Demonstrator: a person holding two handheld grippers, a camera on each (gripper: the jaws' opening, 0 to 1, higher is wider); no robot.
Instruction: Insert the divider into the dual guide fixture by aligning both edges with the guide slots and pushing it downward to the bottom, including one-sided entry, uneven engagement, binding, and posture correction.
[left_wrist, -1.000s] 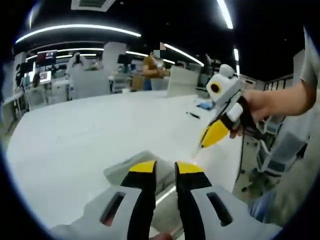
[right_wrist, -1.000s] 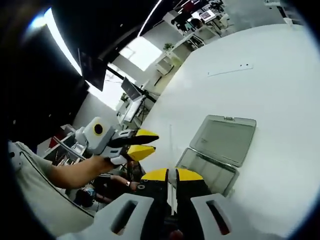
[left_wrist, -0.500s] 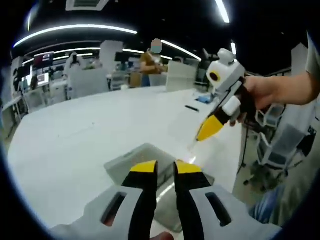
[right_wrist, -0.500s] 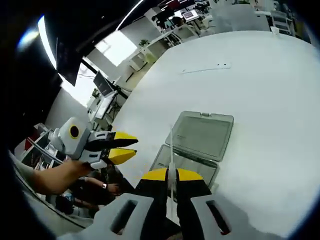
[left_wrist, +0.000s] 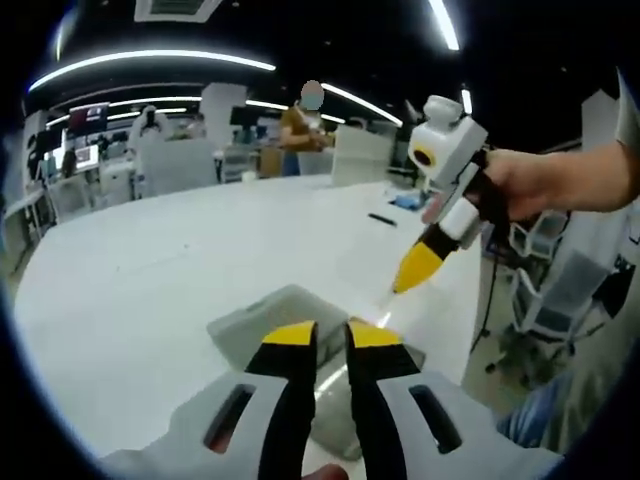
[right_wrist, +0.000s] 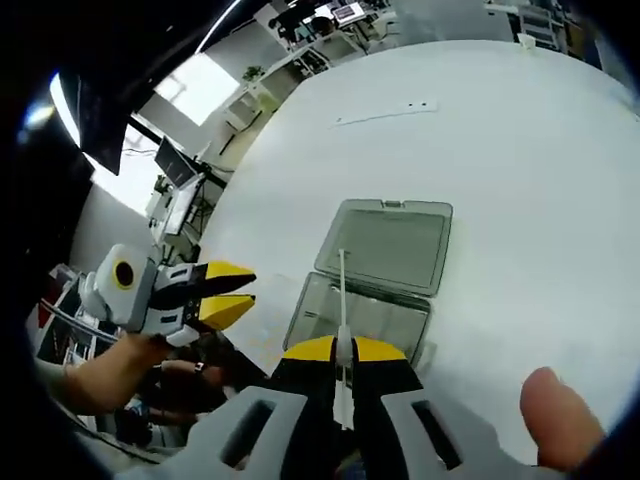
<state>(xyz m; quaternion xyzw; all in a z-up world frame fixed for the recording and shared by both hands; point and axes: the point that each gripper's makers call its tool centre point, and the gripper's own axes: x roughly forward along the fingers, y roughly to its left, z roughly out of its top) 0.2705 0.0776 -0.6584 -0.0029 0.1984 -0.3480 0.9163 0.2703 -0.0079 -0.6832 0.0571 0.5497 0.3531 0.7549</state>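
A thin pale divider (right_wrist: 342, 300) is pinched edge-on between the yellow-tipped fingers (right_wrist: 312, 350) of the right gripper (right_wrist: 342, 349), its strip rising past the tips and reaching over a clear plastic box (right_wrist: 352, 318) that lies on the white tabletop (right_wrist: 520, 170). The box is seen opened flat — its hinged lid (right_wrist: 388, 243) is laid back beyond the tray, and the tray sits just ahead of the right fingers. In the left gripper view the same box (left_wrist: 262, 322) is found directly past the left gripper (left_wrist: 327, 335), whose fingers (left_wrist: 286, 336) are set to a narrow gap with nothing seen between them. The right gripper (left_wrist: 418, 268) is shown there held in a hand (left_wrist: 525, 195), hanging tip-down above the near corner of the tabletop (left_wrist: 150, 280), beside the box. The box lies close to the tabletop edge on the person's side, while broad bare surface is left beyond it and to either side. The left gripper (right_wrist: 222, 295) is visible in the right gripper view — off the tabletop edge, fingers slightly parted. A fingertip (right_wrist: 556, 418) is visible at the lower right.
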